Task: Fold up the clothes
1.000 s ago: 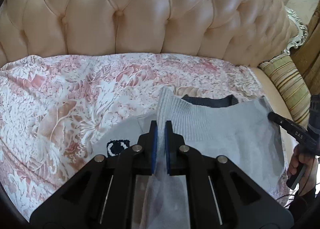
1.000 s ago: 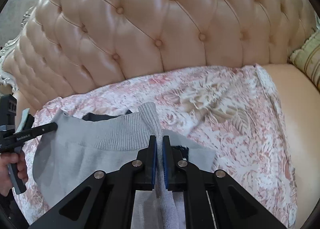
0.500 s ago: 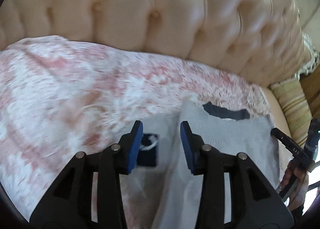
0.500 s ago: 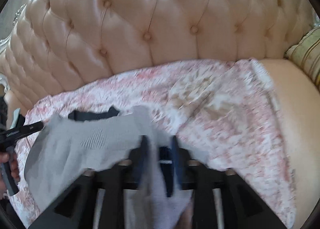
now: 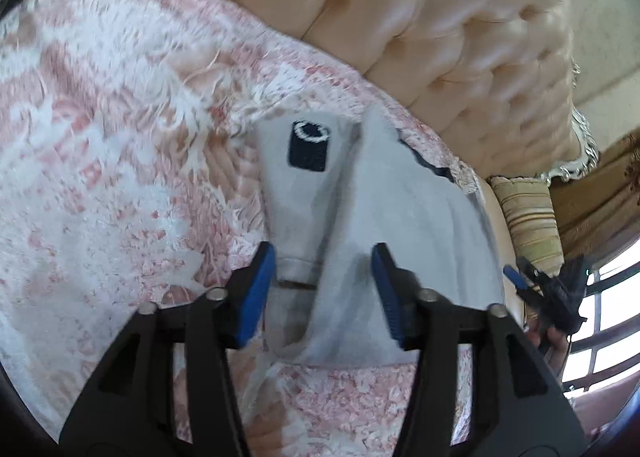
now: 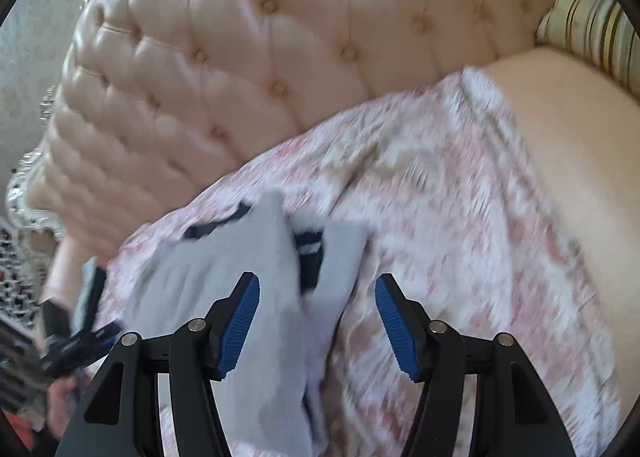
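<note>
Holding both claws wide apart, left claw [image 5: 323,289] and right claw [image 6: 318,321] gripping nothing; grey garment [image 5: 408,225] lying doubled over on floral sofa cover [image 5: 100,137]; further folds maybe left, cannot tell.

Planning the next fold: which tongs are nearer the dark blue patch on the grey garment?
Probably left. The left tongs face the dark blue patch just beyond their open tips; from the right tongs it lies up-left, blurred, partly under a fold.
</note>
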Motion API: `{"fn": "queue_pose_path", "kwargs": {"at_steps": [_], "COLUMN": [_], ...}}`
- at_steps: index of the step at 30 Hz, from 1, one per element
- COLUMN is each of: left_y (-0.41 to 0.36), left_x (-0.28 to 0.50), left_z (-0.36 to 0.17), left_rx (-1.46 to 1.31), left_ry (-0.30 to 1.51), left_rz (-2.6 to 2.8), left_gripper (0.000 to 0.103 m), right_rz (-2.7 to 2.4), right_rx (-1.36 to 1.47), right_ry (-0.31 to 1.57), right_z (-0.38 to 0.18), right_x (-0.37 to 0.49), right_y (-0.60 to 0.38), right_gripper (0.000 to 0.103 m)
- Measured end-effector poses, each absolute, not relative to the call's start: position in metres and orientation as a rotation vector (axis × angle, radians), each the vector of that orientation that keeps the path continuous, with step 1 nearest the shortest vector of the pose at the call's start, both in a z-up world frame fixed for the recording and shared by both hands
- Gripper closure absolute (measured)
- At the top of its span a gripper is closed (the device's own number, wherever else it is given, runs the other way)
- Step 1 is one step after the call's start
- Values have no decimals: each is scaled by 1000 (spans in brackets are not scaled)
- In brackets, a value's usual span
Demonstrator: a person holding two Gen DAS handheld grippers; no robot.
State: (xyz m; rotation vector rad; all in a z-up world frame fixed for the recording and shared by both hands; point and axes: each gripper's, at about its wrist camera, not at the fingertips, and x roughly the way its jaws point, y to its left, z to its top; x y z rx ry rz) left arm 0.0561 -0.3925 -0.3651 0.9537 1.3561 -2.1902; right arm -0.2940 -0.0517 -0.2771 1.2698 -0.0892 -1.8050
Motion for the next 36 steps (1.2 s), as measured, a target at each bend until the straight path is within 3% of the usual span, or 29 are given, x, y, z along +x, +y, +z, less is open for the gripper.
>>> {"fn": "queue_pose_path", "kwargs": {"at_steps": [8,18,23,28,30,32,34,36], "left_y": [-401,-397,-396,-401,-404,-401,-396,-395], "left_x": [57,55,52,46,43,40,38,38], "left_z": [-388,-381,-381,-384,-386,-378,-367,-363], "left_rx": [906,893,913,925,921,907,916,922], "left_ry": [1573,1500,1455,1444,1454,1424,1333,1289], "left_rz": [-2138,-2222,-2227,-2207,-2204,-2255,-2312,-2327], "left_gripper": [45,47,46,41,41,45,48,48], "right_rz": [-1717,-1787,-1785,-1767,-1764,-1783,-1793,-1791], "right_rx": [1334,1357,1370,1346,1325,1312,1310,1310], "right_ry": [-12,167,122,121,124,139,129,119], "right_z": [-295,-306,-307,-305,-303,-302,-300,-299], "right_x": [-286,-273,-273,-264,-261,-260,-263,-264], "right_y": [-69,-90,-93,-106,-112,-113,-109,-107], "right_gripper": [42,41,27,24,30,57,67,71]}}
